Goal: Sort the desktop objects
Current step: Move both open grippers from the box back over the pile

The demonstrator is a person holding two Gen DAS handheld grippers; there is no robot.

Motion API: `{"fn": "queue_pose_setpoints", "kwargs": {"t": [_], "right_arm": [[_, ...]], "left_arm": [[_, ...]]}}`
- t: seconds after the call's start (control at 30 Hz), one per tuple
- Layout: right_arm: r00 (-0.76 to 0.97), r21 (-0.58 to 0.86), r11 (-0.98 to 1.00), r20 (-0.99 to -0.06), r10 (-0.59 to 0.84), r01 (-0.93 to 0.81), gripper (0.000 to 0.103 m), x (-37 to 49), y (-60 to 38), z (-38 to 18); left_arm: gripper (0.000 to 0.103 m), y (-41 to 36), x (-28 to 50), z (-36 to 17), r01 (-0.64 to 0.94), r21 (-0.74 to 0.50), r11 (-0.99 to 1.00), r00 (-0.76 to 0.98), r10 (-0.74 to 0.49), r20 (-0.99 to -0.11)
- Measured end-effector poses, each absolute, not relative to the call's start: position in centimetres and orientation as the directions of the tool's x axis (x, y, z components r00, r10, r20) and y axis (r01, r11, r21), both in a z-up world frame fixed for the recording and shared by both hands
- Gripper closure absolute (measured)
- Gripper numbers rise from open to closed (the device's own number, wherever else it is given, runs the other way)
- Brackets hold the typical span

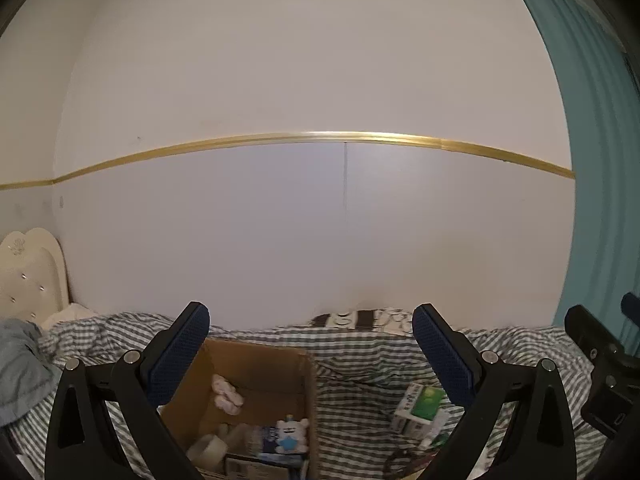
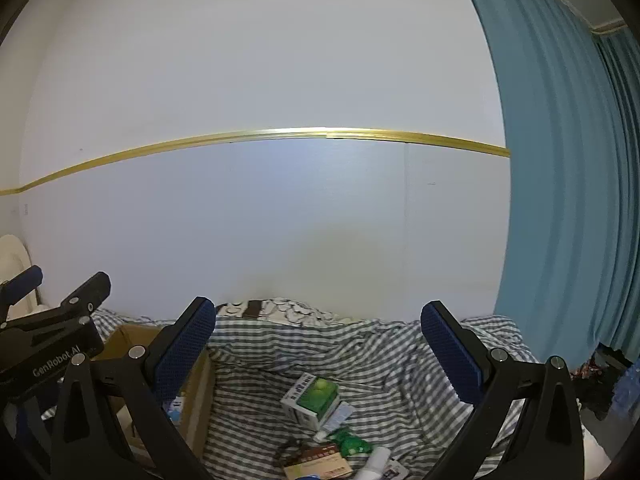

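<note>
Blue-padded left tongs hang spread wide, gripping nothing, above the cardboard box on the striped bed. Right tongs gape just as wide, empty too, over the green-and-white carton lying right of the box. "GenRobot.AI" reads on the left tool's body

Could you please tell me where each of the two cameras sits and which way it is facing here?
Left wrist: on the left gripper, facing the wall across a striped bedspread, over the cardboard box; the right gripper shows at the right edge.
Right wrist: on the right gripper, facing the same wall, over the green-and-white carton; the left gripper shows at the left.
Shared: box, carton, bedspread, teal curtain.
</note>
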State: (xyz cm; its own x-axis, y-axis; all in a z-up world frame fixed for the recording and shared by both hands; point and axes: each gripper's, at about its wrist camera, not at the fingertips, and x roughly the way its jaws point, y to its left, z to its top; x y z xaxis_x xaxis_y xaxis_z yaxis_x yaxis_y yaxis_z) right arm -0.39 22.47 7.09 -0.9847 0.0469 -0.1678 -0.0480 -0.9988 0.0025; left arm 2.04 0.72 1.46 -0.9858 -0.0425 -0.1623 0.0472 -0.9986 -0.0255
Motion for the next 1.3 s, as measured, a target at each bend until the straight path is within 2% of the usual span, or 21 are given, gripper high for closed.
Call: {"fn": "queue_pose_setpoints", "kwargs": {"t": [0.33, 0.67, 0.8, 1.0, 1.07, 1.2, 1.3], "right_arm": [[-0.975, 0.0, -0.996, -0.203, 0.092, -0.094, 0.0, -1.1, 25.6, 5.6], [-0.947, -0.01, -0.987, -0.279, 0.157, -0.16, 0.0, -3.7, 29.5, 2.0], [-0.931, 0.04, -0.988, -0.345, 0.124, -0.146, 0.0, -5.2, 31.4, -0.1], [-0.892, 0.057, -0.988, -0.44, 0.106, -0.146, 0.0, -7.3, 32.7, -3.8], [-0.872, 0.06, -0.983, -0.474, 0.124, -0.173, 0.0, -8.1, 32.8, -5.0], [-0.833, 0.164, -0.964, -0.546, 0.087, -0.208, 0.001, -9.6, 33.0, -8.1], [-0.791, 0.152, -0.961, -0.604, 0.093, -0.23, 0.009, -10.8, 32.5, -10.7]], "left_arm": [[0.0, 4.4, 1.0, -0.4, 0.013, 0.046, -0.999, -0.985, -0.02, -0.173], [0.0, 8.3, -2.2, -5.1, -0.081, 0.104, -0.991, -0.967, 0.053, -0.247], [0.0, 9.0, -4.5, -7.2, -0.149, 0.061, -0.987, -0.935, 0.12, -0.334], [0.0, 10.6, -7.0, -10.7, -0.17, 0.094, -0.981, -0.911, 0.12, -0.394], [0.0, 11.5, -8.4, -11.8, -0.2, 0.099, -0.975, -0.884, 0.136, -0.447], [0.0, 11.9, -10.2, -13.3, -0.229, 0.094, -0.969, -0.858, 0.155, -0.49], [0.0, 12.4, -11.8, -14.9, -0.252, 0.113, -0.961, -0.837, 0.158, -0.524]]}}
